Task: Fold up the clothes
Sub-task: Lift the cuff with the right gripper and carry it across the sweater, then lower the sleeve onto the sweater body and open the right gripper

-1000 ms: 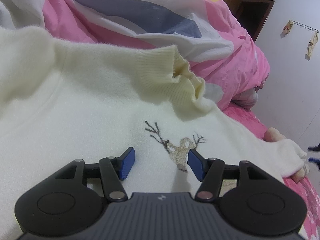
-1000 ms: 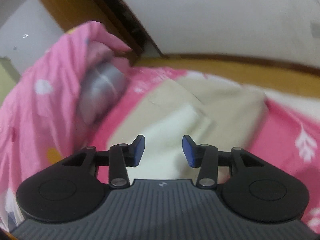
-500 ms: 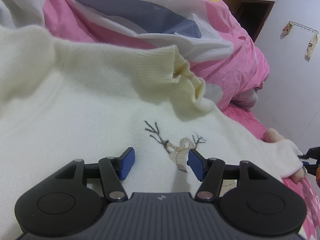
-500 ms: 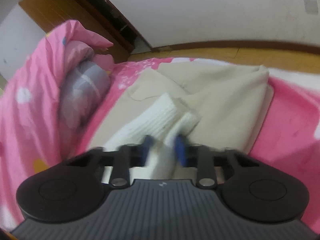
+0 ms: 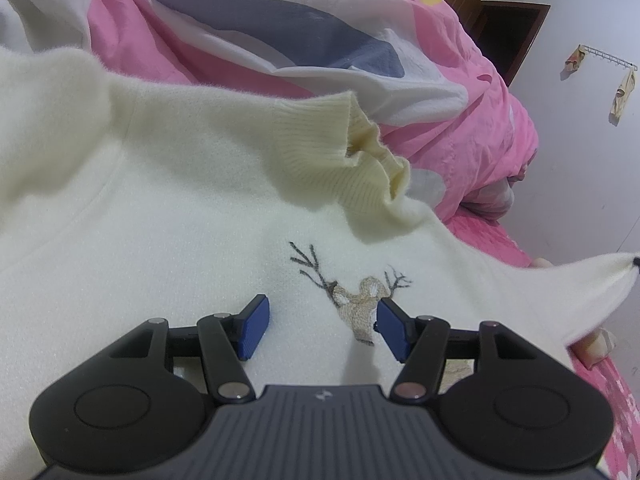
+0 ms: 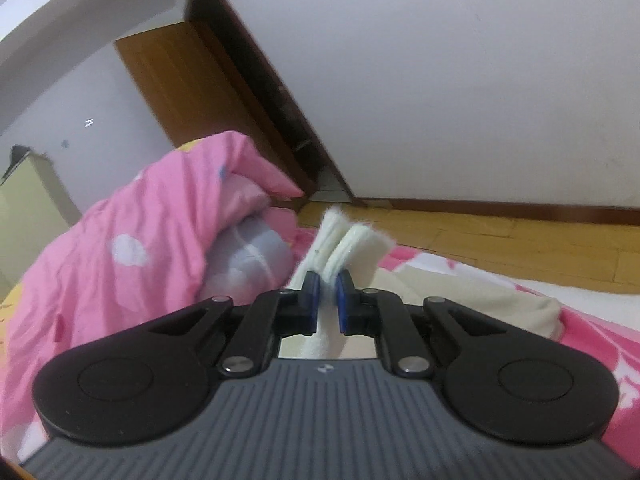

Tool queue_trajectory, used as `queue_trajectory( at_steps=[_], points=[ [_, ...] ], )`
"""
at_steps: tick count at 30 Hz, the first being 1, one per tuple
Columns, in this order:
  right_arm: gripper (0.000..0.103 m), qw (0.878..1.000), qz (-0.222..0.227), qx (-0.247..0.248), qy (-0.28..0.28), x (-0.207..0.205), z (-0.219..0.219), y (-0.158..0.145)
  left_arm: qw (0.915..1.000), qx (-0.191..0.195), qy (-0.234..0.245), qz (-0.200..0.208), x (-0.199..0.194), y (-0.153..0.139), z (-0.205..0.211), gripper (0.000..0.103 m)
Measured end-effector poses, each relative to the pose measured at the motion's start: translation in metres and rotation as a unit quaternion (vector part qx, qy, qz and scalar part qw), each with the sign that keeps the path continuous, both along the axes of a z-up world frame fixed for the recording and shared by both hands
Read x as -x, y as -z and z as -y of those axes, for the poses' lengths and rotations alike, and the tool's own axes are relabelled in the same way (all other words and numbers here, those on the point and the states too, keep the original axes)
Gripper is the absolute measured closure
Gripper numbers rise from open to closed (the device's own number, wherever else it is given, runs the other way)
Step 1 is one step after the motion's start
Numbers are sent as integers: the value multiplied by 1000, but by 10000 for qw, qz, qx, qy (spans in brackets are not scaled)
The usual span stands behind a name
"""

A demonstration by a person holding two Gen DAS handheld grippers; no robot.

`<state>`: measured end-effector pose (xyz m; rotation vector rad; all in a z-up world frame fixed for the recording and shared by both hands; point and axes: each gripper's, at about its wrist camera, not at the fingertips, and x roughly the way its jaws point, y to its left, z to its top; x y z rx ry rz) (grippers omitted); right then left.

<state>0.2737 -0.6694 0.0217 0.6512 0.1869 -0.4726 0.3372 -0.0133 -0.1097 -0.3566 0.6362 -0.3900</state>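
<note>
Sweater (image 5: 168, 216) lies spread face-up on the bed (image 6: 600, 336), body unfolded. Right tool (image 6: 327, 296) is clamped on its sleeve cuff (image 6: 348, 246), lifted; left tool (image 5: 320, 326) hovers above the chest, pads apart. Folding looks mostly ahead.

Cream sweater (image 5: 168, 208) with embroidered deer lies spread flat, sleeve cuff (image 6: 352, 248) lifted.

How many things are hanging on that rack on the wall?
2: one beige item hangs at the left end of the wall rack, another near its right end. Both are too small to identify; the right wrist view doesn't show the rack.
</note>
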Motion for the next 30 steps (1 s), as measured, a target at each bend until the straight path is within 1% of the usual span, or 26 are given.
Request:
queue_trajectory(
  at_steps=[4,7,12,14,15,17,20,23,26,28,29,30],
  points=[
    [95,9989,173,214,-382,-9,-31,-19,10000,29,2,-3,0,1,-1,42],
    [95,9954,388,449,-750,-11,-61,-41,10000,26,-2,6,-1,1,-1,42],
    [95,9829,822,682,-1502,5,-117,-82,9999,127,-27,-9,0,-1,-5,42],
    [95,9755,986,777,-1805,12,-140,-98,9999,95,-102,-84,0,-10,-8,43],
    [95,9717,1046,793,-1966,13,-152,-103,9998,5,-146,-106,2,-18,-10,43],
    [95,9633,1151,803,-2287,16,-176,-111,9996,-15,-248,-92,12,-41,-22,43],
    [95,9498,1226,753,-2777,12,-211,-114,9987,234,-353,-293,30,-78,-56,43],
    [95,9349,1296,692,-3231,11,-246,-110,9979,357,-461,-280,54,-118,-99,43],
    [95,9172,1277,602,-3725,7,-285,-97,9985,109,-544,29,84,-161,-136,43],
    [95,9089,1178,501,-3968,3,-308,-85,9968,-270,-698,274,106,-188,-157,42],
    [95,9020,1105,424,-4153,0,-321,-76,9952,-452,-773,384,117,-200,-167,42],
    [95,8974,1026,368,-4276,-4,-333,-69,9937,-598,-839,429,128,-209,-176,42]
  ],
)
